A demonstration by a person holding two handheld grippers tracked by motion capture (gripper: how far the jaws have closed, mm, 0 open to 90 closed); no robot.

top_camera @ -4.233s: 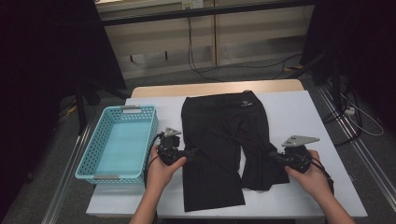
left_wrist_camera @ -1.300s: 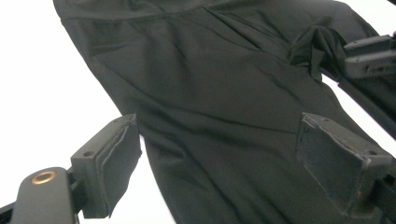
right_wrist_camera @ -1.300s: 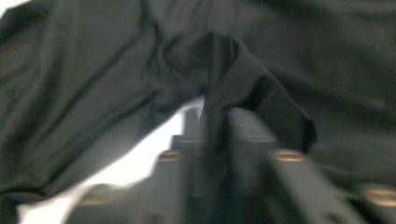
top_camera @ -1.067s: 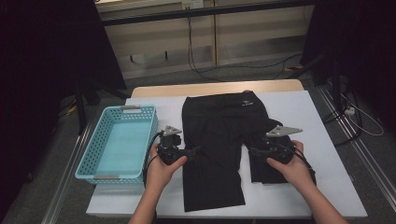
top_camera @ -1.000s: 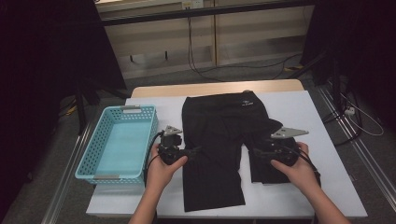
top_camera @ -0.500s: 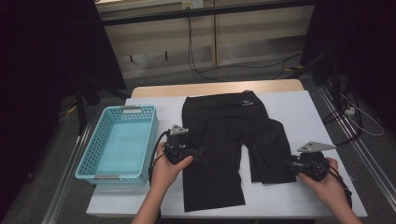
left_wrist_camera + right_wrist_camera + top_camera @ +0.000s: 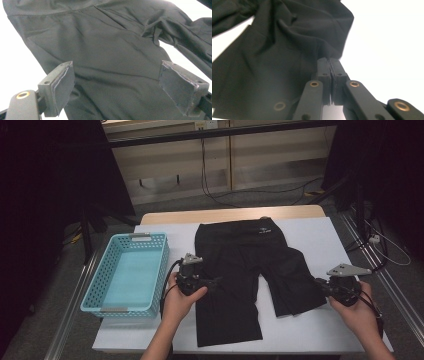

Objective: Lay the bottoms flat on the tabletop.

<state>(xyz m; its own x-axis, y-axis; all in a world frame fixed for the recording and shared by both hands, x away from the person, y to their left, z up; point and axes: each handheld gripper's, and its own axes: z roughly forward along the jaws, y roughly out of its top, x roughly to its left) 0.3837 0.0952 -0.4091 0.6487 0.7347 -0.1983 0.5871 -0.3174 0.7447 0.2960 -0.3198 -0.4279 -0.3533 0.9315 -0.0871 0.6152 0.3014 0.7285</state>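
Tongs on the right (image 7: 320, 287) have just been closing and now pinch the shorts' (image 7: 240, 270) outer leg hem; the left tongs (image 7: 216, 282) gape wide over the other leg, seemingly touching nothing. Soft, light and limp, the shorts lie mid-table (image 7: 320, 245), waistband toward the frame's top, legs toward the bottom; hems and waistband offer the best hold.

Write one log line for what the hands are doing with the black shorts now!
left gripper: open over shorts | right gripper: just closed on shorts leg edge | basket: beside shorts
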